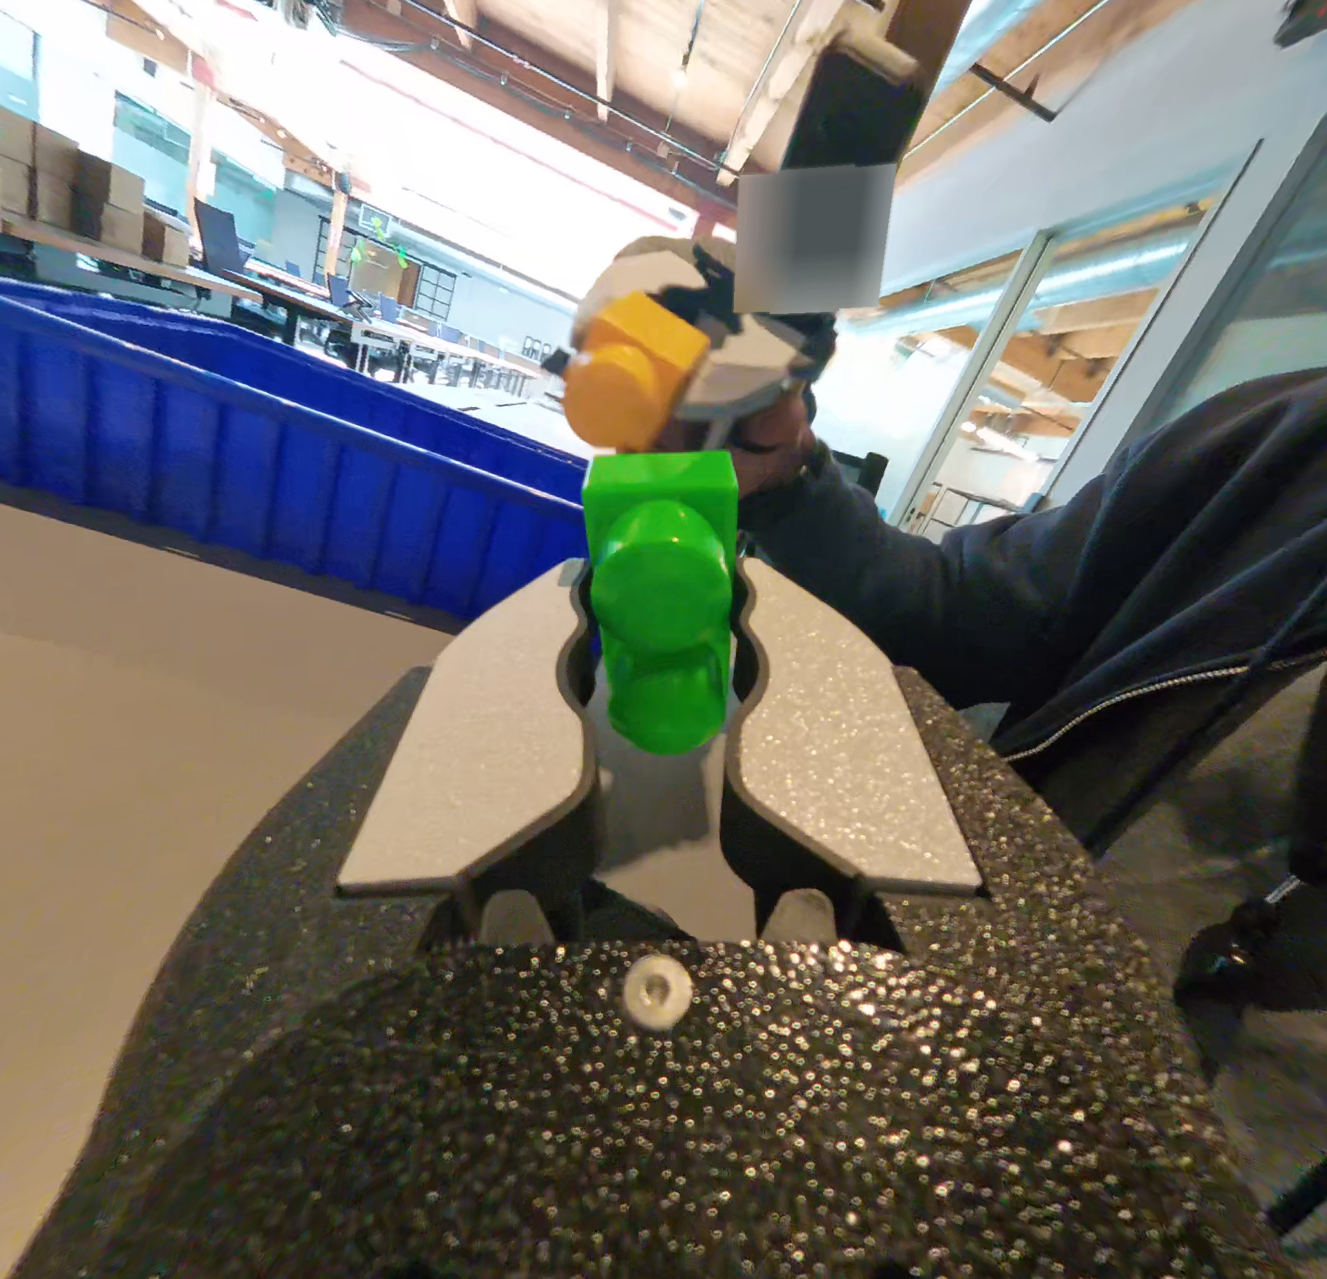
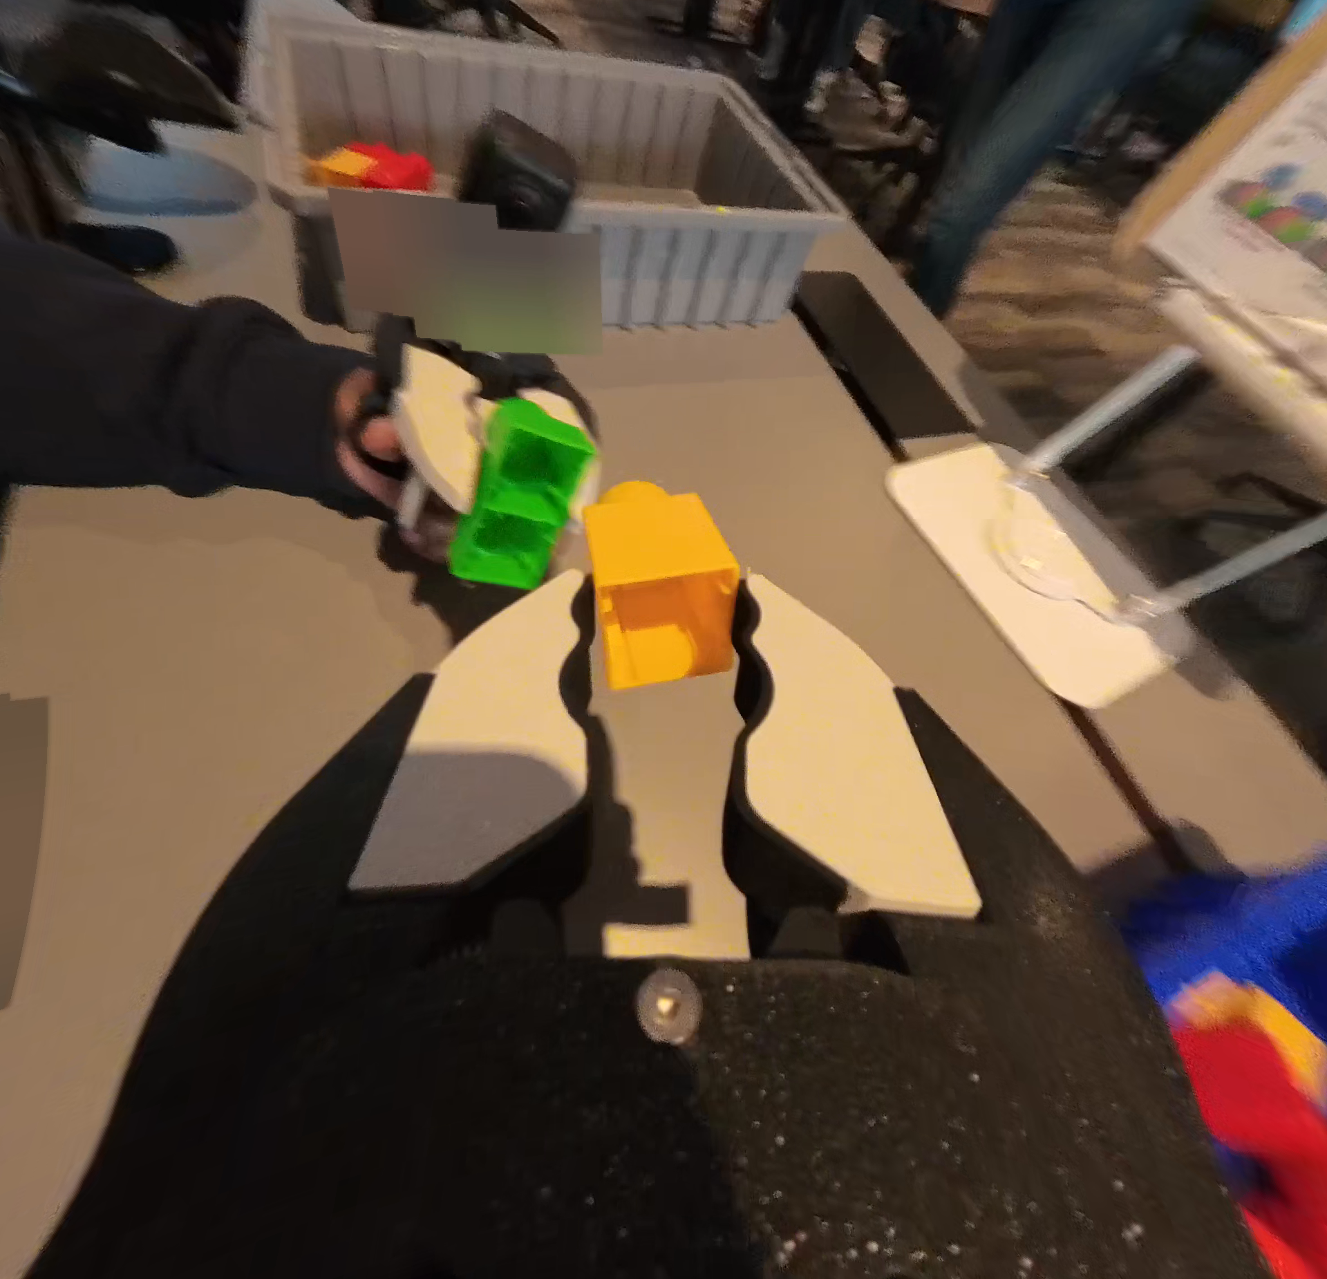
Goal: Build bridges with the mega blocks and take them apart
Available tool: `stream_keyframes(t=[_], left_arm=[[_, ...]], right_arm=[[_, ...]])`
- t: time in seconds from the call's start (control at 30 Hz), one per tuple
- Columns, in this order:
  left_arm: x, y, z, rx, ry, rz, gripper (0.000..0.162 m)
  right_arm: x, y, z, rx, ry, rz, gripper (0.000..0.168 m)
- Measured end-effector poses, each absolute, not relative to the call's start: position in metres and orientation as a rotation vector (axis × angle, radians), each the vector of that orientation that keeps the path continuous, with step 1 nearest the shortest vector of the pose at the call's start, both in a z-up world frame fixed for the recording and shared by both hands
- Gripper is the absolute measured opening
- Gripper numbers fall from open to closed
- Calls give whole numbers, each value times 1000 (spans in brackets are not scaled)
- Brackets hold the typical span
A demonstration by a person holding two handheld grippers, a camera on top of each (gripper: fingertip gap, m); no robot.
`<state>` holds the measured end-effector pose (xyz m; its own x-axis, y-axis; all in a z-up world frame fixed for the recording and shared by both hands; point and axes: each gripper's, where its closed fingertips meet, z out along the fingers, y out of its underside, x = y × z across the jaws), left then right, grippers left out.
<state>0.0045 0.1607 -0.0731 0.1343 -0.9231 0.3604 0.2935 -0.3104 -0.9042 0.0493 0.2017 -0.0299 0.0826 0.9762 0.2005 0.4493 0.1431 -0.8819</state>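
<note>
My left gripper [image 1: 660, 584] is shut on a green two-stud block [image 1: 664, 598], held in the air with its studs toward the camera. My right gripper [image 2: 664, 591] is shut on a yellow one-stud block [image 2: 664, 591], its hollow underside toward the camera. In the left wrist view the yellow block [image 1: 632, 375] sits in the right gripper [image 1: 689, 368] just above the green block, close to touching. In the right wrist view the green block [image 2: 520, 494] sits in the left gripper [image 2: 517, 454], just left of the yellow block, above the grey table [image 2: 179, 634].
A blue bin [image 1: 251, 440] stands on the table at left; its corner with red and yellow blocks [image 2: 1256, 1079] shows at lower right. A grey bin [image 2: 668, 188] at the back holds red and yellow blocks [image 2: 373, 165]. A white lamp base [image 2: 1020, 569] stands at right. A dark sleeve [image 1: 1077, 562] reaches in. Tip to tip, the grippers are about 8 centimetres apart.
</note>
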Motion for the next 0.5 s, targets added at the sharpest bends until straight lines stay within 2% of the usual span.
stream_keyframes(t=[0.17,0.27,0.5], left_arm=[[11,161,-82,-1367,742,-1332,34],[14,161,-84,-1373,754,-1317,34],[16,160,-85,-1372,764,-1292,34]], right_arm=[[160,294,-23,-1798,-1230,403,37],[215,319,-60,-2084,-1132,434,37],[235,333,-148,-2346,-1253,275,41]])
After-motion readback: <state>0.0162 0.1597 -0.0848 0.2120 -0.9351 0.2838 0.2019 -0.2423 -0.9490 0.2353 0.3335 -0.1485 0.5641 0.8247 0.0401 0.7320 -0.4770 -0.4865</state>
